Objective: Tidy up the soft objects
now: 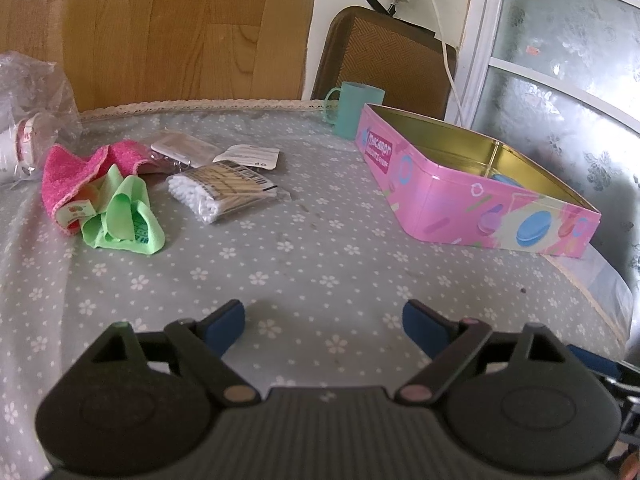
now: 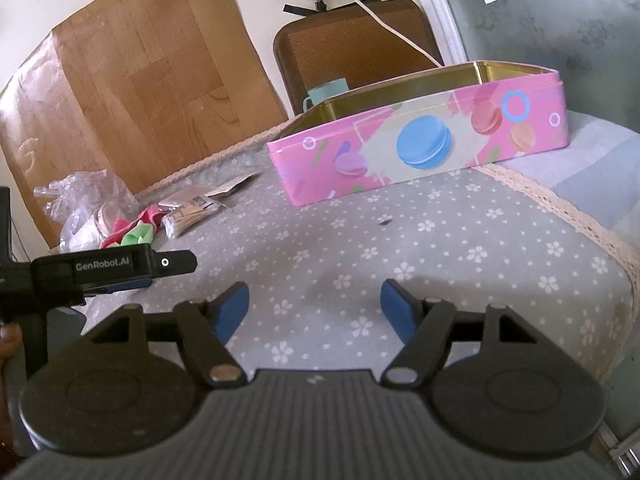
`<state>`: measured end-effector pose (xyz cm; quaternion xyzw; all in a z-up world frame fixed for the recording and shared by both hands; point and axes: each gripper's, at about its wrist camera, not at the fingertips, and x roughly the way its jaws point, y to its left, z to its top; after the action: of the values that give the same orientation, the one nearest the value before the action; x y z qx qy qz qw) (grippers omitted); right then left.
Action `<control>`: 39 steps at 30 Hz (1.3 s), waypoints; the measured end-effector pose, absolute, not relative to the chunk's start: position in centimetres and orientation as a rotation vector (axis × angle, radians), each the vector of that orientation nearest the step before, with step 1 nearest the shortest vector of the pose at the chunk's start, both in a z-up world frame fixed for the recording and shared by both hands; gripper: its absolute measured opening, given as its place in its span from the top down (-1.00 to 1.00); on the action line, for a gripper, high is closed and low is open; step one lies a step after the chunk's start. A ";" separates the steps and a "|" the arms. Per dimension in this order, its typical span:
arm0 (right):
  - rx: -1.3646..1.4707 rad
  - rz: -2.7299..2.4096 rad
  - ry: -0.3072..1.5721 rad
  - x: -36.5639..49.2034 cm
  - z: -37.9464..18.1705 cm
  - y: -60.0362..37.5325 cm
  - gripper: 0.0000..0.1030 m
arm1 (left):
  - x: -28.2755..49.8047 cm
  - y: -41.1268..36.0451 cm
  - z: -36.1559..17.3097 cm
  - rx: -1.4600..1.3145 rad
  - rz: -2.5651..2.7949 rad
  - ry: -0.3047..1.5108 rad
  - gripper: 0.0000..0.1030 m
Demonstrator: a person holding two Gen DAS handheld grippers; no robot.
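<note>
A pink fuzzy cloth (image 1: 68, 172) and a crumpled green cloth (image 1: 128, 216) lie together at the left of the table; they show small in the right wrist view (image 2: 136, 232). A bag of cotton swabs (image 1: 218, 192) lies beside them. An open pink macaron tin (image 1: 472, 196) stands at the right, with something blue inside; it also shows in the right wrist view (image 2: 420, 148). My left gripper (image 1: 324, 316) is open and empty over the tablecloth. My right gripper (image 2: 314, 304) is open and empty, with the left gripper's body (image 2: 112, 268) to its left.
A teal mug (image 1: 356, 110) stands behind the tin. Small flat packets (image 1: 182, 148) lie behind the swabs. A clear plastic bag (image 1: 28, 112) with items sits at far left. A chair back (image 1: 388, 56) and a hanging white cable (image 1: 444, 40) are behind the table. The table edge (image 2: 580, 216) curves at the right.
</note>
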<state>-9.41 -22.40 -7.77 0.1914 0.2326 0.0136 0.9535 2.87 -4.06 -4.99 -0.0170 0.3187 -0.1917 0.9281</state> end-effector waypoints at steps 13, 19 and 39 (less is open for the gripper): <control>0.379 0.021 0.469 -9.5 -7.9 -22.3 -0.46 | 2.9 -4.1 -5.0 -0.031 -0.392 0.653 -0.75; 0.367 0.014 0.465 -9.6 -7.8 -22.0 -0.46 | 2.9 -3.9 -5.0 -0.035 -0.396 0.653 -0.78; 0.303 0.047 0.437 -9.9 -8.3 -22.0 -0.43 | 3.1 -4.3 -5.1 -0.007 -0.393 0.658 -0.83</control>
<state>-9.88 -21.99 -8.32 0.1497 0.2159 0.0233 0.9646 3.09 -4.29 -5.13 -0.0032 0.3211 -0.1917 0.9274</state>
